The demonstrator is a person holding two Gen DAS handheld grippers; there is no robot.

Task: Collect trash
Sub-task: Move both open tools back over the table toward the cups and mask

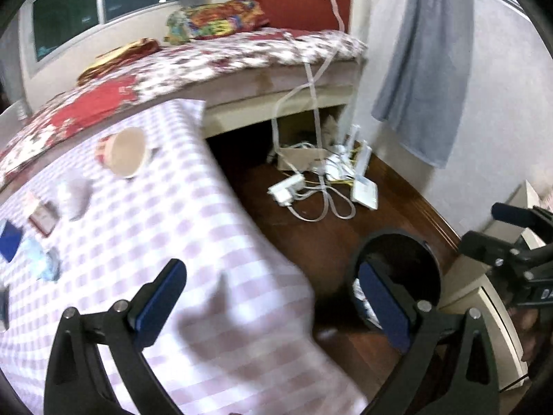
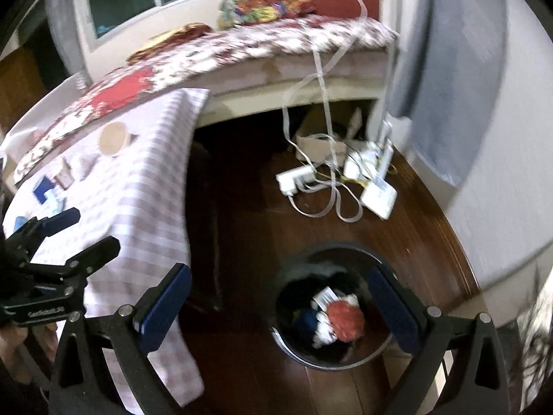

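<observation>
Right claw (image 2: 276, 306) spread wide, gripping nothing, above black bin (image 2: 293, 349) on floor; bin holds red wad (image 2: 345, 321), white scraps, blue item. Left claw (image 1: 273, 297) likewise released over checkered surface (image 1: 166, 228); paper cup (image 1: 126, 152) lies tipped there.

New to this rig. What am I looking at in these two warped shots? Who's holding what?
There is no robot arm: a person carries a handheld two-finger tool in each hand, each with a fisheye camera looking along its fingers.

The left view looks past the left tool, open and empty, with the right tool at the picture's edge. The right view looks past the right tool, also open and empty, above a black bin on the wooden floor, already holding scraps.

The checked tablecloth carries a tipped paper cup, a crumpled blue-white scrap and small items too blurred to name. Nothing is held.
</observation>
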